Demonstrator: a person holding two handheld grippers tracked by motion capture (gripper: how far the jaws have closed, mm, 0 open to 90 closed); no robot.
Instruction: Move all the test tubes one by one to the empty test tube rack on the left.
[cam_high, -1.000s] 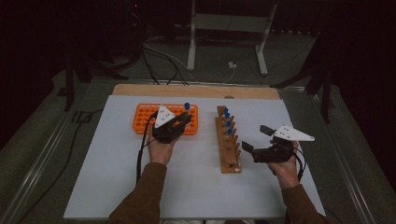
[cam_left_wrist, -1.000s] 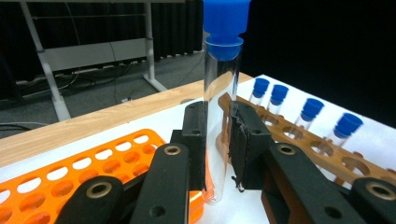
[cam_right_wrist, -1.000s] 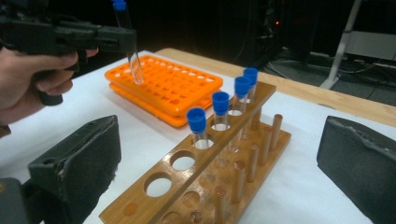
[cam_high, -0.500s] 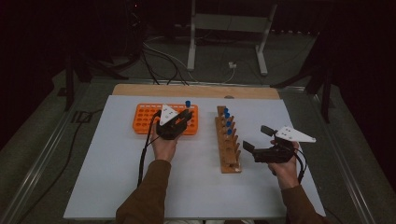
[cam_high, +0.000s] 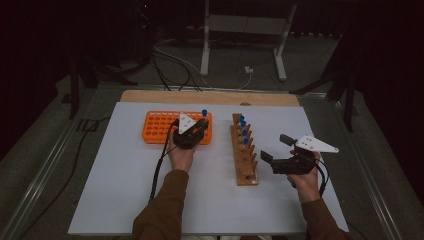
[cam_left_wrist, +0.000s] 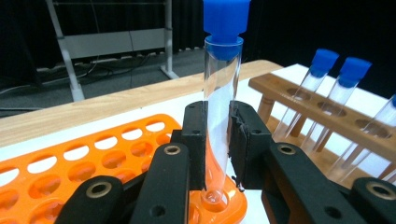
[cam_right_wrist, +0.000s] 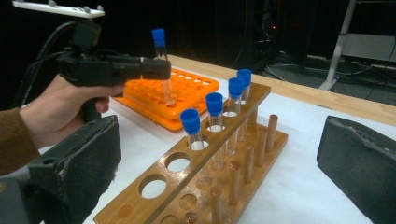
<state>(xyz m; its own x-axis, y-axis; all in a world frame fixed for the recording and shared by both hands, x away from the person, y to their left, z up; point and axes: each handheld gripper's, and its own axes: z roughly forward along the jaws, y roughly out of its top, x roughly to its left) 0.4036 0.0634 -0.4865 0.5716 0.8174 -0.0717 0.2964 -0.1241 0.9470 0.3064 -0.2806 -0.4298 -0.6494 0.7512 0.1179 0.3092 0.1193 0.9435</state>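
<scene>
Left gripper clamped on blue-capped test tube, tube bottom entering corner hole of orange rack, at 10 o'clock from wooden rack. Right gripper wide apart, nothing held, at 3 o'clock of wooden rack. Judged early: one tube nearly seated, four left in wooden rack; release pending.

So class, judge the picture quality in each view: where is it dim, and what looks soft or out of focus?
High view: the white table is lit, its surroundings nearly black. Left gripper view: the test tube is sharp and the wooden rack behind slightly soft. Right gripper view: the near pads of the right tongs blur and the background is dark.
</scene>
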